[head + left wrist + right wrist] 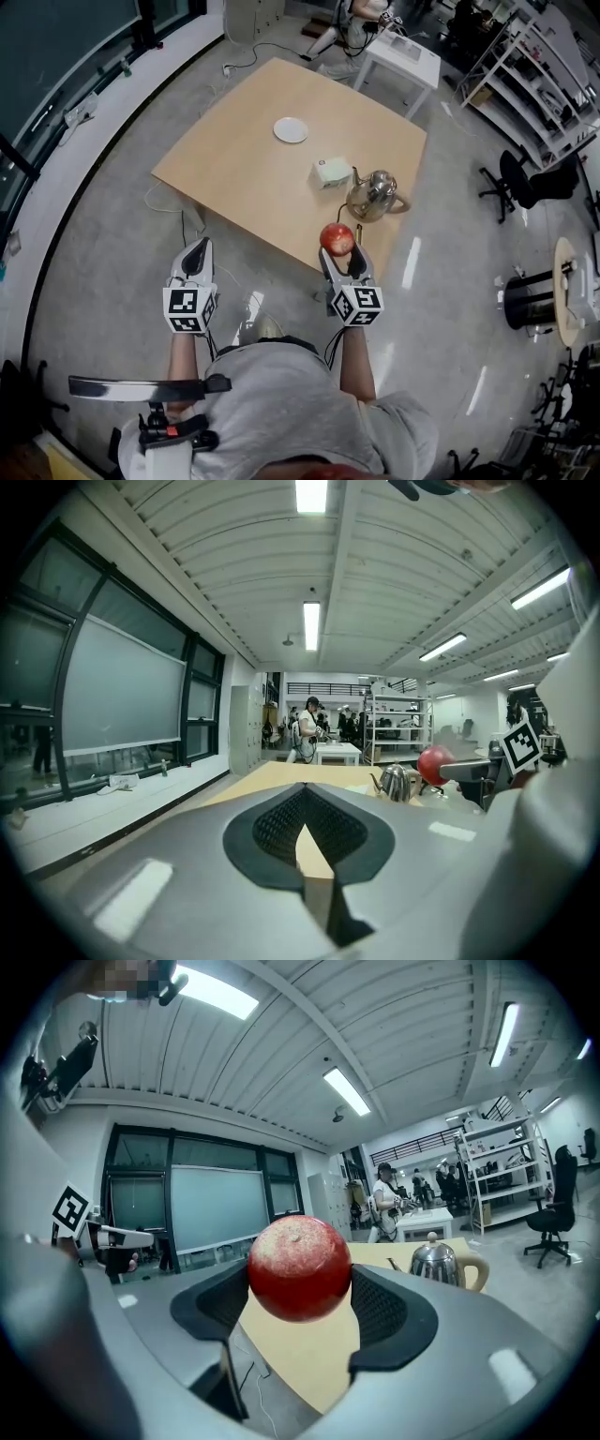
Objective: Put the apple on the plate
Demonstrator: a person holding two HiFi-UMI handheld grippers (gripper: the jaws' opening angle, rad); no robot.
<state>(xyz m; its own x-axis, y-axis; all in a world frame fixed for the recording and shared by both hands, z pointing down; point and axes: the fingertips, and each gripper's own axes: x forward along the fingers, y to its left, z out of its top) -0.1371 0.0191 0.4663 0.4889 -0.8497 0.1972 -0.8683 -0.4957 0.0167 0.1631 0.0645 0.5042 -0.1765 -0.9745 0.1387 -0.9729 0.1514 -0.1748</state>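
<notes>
A red apple (337, 238) (300, 1267) sits clamped between the pads of my right gripper (339, 246) (300, 1309), held in the air just short of the wooden table's near edge (281, 246). The apple also shows in the left gripper view (434, 765). A small white plate (291, 130) lies far off on the table, toward its back. My left gripper (196, 257) (302, 832) hangs over the floor left of the table, its jaws shut with nothing in them.
On the table stand a steel kettle (373, 195) (437, 1261) (395, 782) and a small white box (331, 172), both between the apple and the plate. A white side table (403, 58) and shelving (544, 84) stand beyond. A person (384, 1204) works at the back.
</notes>
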